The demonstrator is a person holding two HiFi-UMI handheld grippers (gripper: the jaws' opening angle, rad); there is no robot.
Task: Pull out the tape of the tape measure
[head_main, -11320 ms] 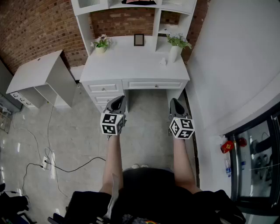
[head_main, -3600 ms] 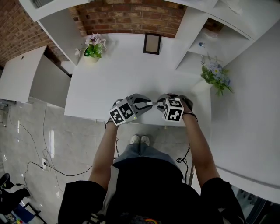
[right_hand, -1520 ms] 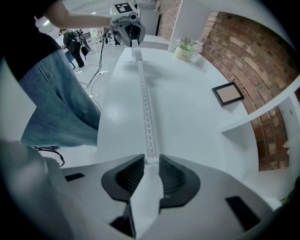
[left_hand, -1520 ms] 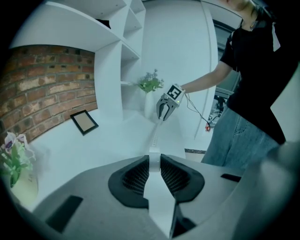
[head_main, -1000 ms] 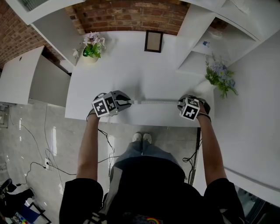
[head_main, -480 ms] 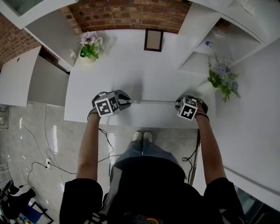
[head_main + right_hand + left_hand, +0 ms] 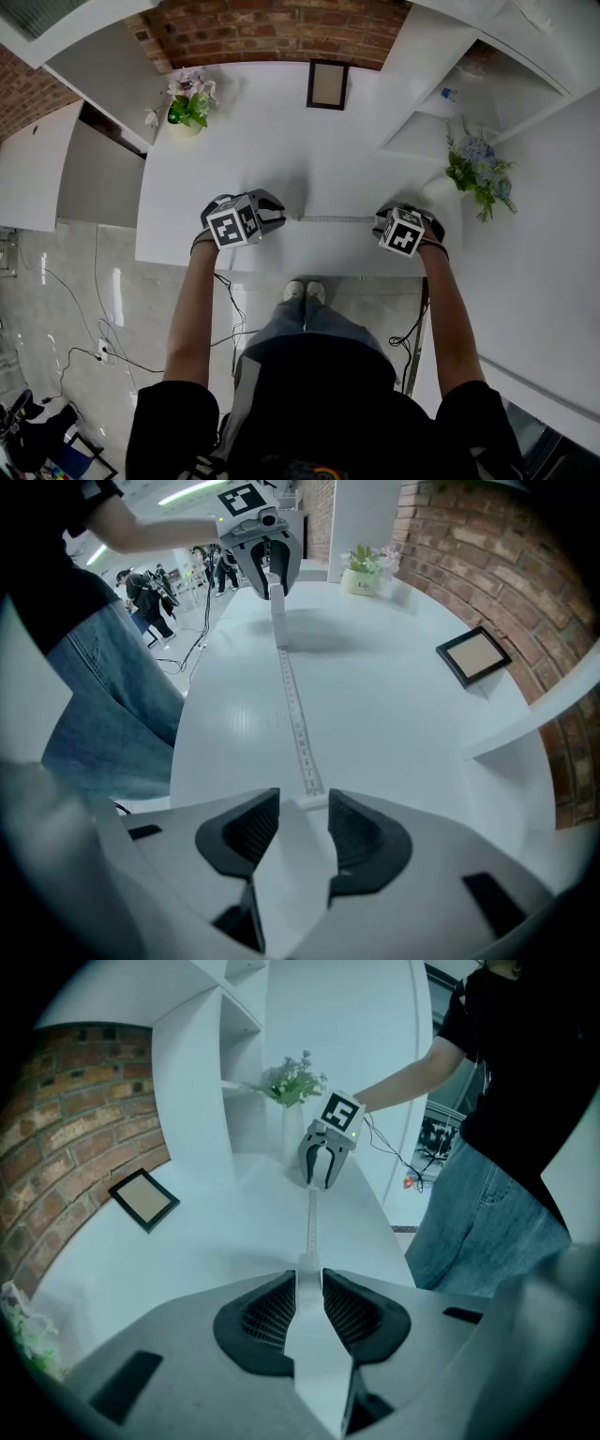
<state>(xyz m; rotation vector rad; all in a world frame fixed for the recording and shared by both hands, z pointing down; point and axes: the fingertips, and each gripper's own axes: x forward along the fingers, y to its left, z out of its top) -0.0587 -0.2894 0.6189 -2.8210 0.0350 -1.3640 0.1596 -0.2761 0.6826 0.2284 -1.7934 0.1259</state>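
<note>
Tape (image 7: 298, 726) print too small

The right claw (image 7: 382, 221) covers the tape measure's case from above; the tape's (image 7: 337, 218) marks are unreadable.

The white desk (image 7: 281, 150) carries a small potted plant (image 7: 187, 108) at its far left, a picture frame (image 7: 327, 85) far centre, a vase of flowers (image 7: 476, 171) right, and the tape (image 7: 337, 219) stretched left-right near its near edge.

A home study: white desk (image 7: 281, 141), brick wall (image 7: 272, 37), flowers (image 7: 187, 103), picture frame (image 7: 327, 85).
</note>
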